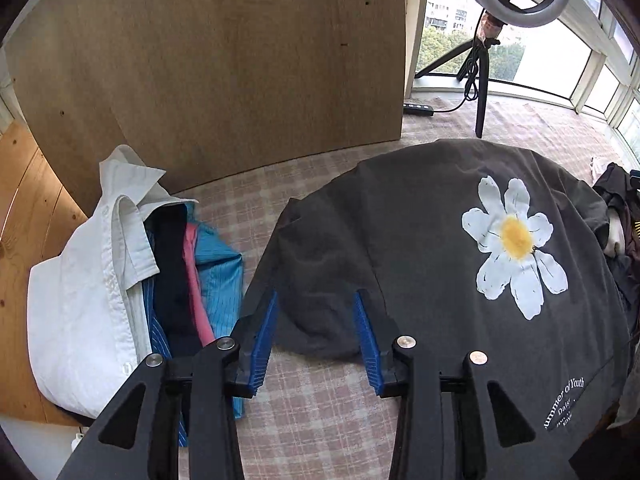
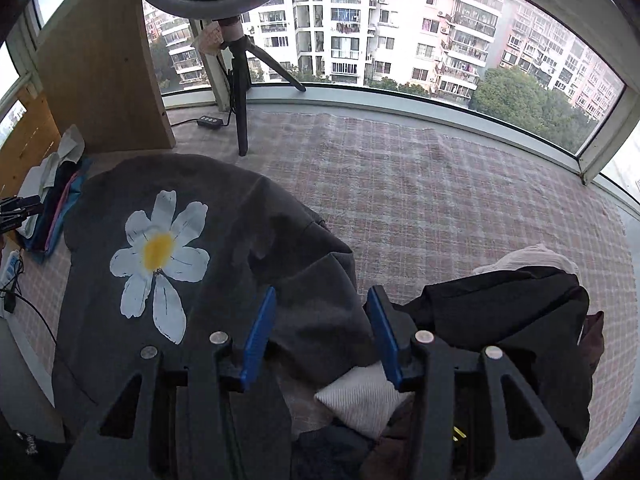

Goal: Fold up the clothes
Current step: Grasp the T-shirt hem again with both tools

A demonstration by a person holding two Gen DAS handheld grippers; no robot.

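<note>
A dark grey T-shirt (image 1: 420,216) with a white daisy print (image 1: 514,240) lies spread on the pink checked mat. My left gripper (image 1: 316,300) is open, its blue pads either side of the shirt's left sleeve, with nothing pinched. In the right wrist view the same T-shirt (image 2: 224,232) fills the left half, its daisy print (image 2: 160,256) facing up. My right gripper (image 2: 320,300) is open above the shirt's right sleeve, whose cloth lies loose between the pads.
A stack of folded clothes with a white shirt (image 1: 80,280) on top sits left, by a wooden panel (image 1: 224,64). A pile of dark and white garments (image 2: 500,320) lies right. A ring-light tripod (image 2: 240,92) and power strip (image 2: 210,122) stand by the window.
</note>
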